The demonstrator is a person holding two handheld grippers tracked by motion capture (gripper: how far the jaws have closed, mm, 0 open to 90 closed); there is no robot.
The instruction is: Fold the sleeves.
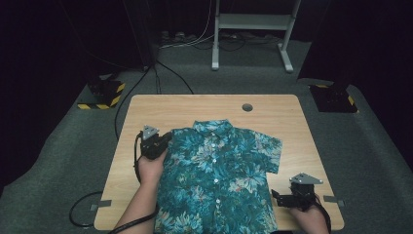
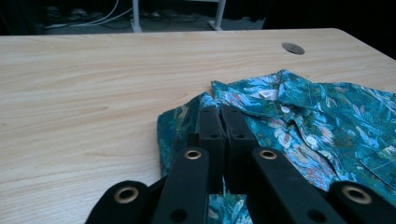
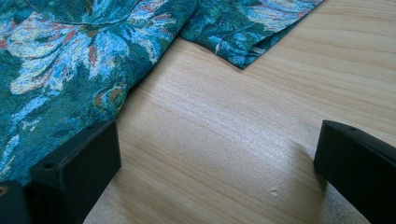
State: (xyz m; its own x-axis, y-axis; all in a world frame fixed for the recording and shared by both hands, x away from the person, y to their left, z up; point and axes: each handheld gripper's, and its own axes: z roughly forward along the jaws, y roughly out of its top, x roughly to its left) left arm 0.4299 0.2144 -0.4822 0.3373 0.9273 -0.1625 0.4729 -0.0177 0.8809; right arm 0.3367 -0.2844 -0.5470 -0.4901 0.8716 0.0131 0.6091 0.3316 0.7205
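A teal floral short-sleeved shirt (image 1: pixel 219 180) lies flat and buttoned on the wooden table (image 1: pixel 195 107), collar at the far side. My left gripper (image 1: pixel 168 139) is at the shirt's left shoulder. In the left gripper view its jaws (image 2: pixel 223 114) stand pressed together with a fold of the shirt (image 2: pixel 317 121) pinched at their tips. The right sleeve (image 1: pixel 272 151) lies spread out. My right gripper (image 1: pixel 278 195) rests low over bare wood just right of the shirt's body. Its jaws (image 3: pixel 215 158) stand wide apart with nothing between them, and the shirt (image 3: pixel 70 56) is to their left.
A round cable hole (image 1: pixel 247 107) sits near the table's far edge. A white metal stand (image 1: pixel 253 24) and loose cables are on the floor behind the table. Yellow-and-black striped bases (image 1: pixel 102 95) (image 1: pixel 336 97) flank its far corners.
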